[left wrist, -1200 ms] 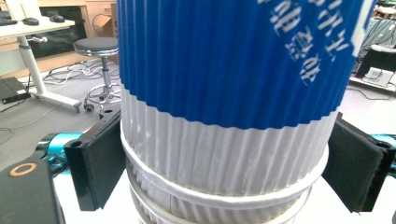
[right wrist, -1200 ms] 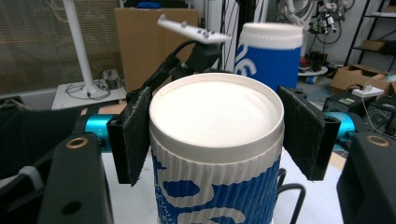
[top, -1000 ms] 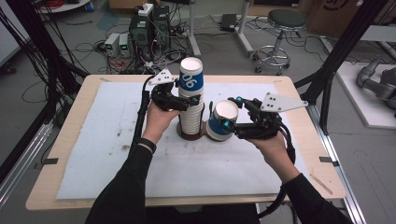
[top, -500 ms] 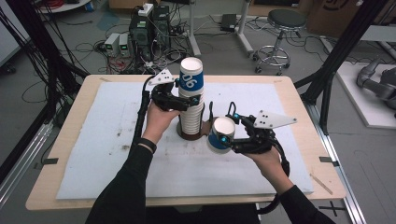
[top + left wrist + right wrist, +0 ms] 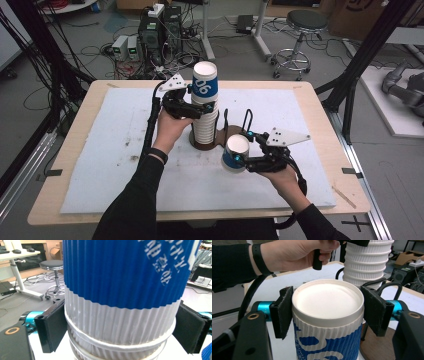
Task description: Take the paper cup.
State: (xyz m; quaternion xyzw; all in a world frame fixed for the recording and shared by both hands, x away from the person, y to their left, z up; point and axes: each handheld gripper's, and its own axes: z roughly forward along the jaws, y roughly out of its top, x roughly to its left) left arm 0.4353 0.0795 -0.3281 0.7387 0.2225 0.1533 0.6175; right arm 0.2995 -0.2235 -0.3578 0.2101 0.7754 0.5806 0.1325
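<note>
Paper cup (image 5: 235, 153) (upside down) is pinched by the right gripper (image 5: 245, 161), just off the mat (image 5: 100, 165), beside the cup stack (image 5: 205, 117) clamped by the left gripper (image 5: 192, 106); set-down is pending.

The top cup (image 5: 205, 82) of the stack of cups (image 5: 205, 120), standing near the middle of the table (image 5: 310, 95), bears large white digits on its blue band that read "06" or "90", depending on which way up. In the left gripper view, white characters run across that blue band (image 5: 160, 257), too blurred and cropped to read. The white pattern on the single cup (image 5: 328, 322) spells nothing legible.
</note>
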